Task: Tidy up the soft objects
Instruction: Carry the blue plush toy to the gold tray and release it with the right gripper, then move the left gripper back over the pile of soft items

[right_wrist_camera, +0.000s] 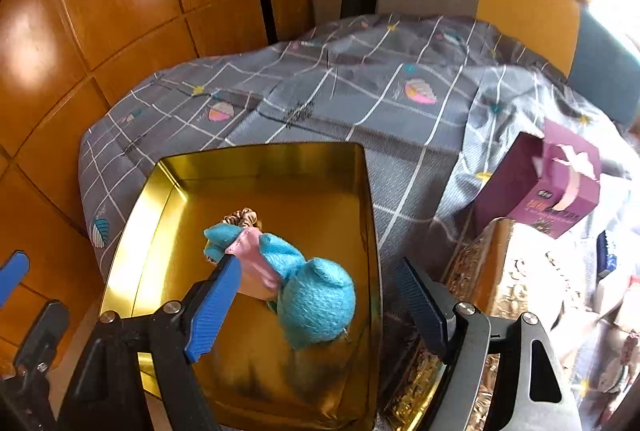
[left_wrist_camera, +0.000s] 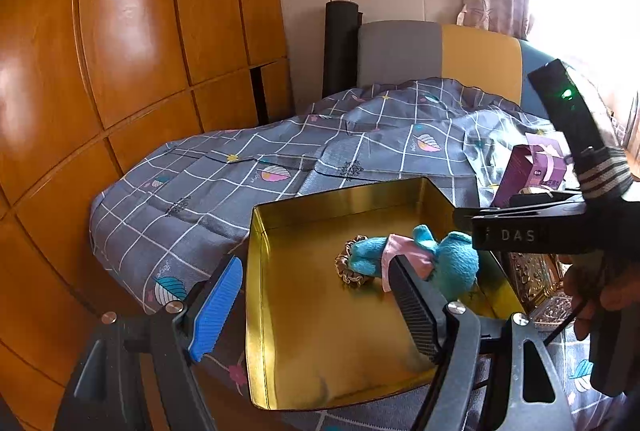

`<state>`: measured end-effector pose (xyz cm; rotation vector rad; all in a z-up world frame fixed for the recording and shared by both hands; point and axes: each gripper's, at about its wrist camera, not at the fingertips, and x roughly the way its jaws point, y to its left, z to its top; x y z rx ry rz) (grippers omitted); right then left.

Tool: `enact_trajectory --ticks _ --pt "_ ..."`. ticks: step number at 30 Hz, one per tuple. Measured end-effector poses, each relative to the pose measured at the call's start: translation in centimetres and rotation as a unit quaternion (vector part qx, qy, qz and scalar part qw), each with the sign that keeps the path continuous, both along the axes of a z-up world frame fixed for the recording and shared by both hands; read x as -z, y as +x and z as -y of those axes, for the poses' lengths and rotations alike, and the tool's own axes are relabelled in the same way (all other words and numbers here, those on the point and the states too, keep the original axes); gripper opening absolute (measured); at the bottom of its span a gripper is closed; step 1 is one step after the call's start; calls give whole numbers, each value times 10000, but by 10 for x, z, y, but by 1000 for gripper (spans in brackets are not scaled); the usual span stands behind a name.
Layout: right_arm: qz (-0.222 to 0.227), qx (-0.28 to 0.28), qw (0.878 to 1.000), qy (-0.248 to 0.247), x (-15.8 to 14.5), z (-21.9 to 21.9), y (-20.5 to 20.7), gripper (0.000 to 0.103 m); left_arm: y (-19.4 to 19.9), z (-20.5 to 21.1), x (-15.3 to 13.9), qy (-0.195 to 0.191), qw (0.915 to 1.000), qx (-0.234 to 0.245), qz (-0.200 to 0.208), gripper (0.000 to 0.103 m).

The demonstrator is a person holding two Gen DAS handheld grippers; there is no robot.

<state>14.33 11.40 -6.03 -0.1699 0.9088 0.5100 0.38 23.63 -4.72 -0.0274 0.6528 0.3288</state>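
A blue plush toy (left_wrist_camera: 452,259) in a pink dress lies inside an open gold tin (left_wrist_camera: 320,343) on the bed, next to a tan scrunchie (left_wrist_camera: 348,269). The right wrist view shows the toy (right_wrist_camera: 312,295), the scrunchie (right_wrist_camera: 244,217) and the tin (right_wrist_camera: 280,175) too. My left gripper (left_wrist_camera: 316,311) is open over the tin's left half, empty. My right gripper (right_wrist_camera: 316,307) is open just above the toy's head, not touching it. The right gripper's body shows in the left wrist view at the right.
A grey checked bedsheet (left_wrist_camera: 248,183) covers the bed. A purple tissue box (right_wrist_camera: 548,183) and an ornate gold tin lid (right_wrist_camera: 508,271) sit to the right of the tin. An orange wooden wardrobe (left_wrist_camera: 120,51) stands to the left. A grey and yellow headboard (left_wrist_camera: 440,55) is behind.
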Motion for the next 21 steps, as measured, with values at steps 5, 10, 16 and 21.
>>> enact_trajectory --ticks 5,10,16,21 --pt "387 147 9991 -115 -11 9 -15 81 -1 3 2 -76 10000 35 -12 77" --pt "918 355 9947 -300 -26 20 -34 83 0 6 4 -147 9999 69 -35 77" --pt "1403 469 9881 -413 -44 35 -57 87 3 10 4 -232 9997 80 -56 77" --pt "1627 495 9849 -332 -55 48 -71 88 5 18 2 -217 9997 104 -82 77"
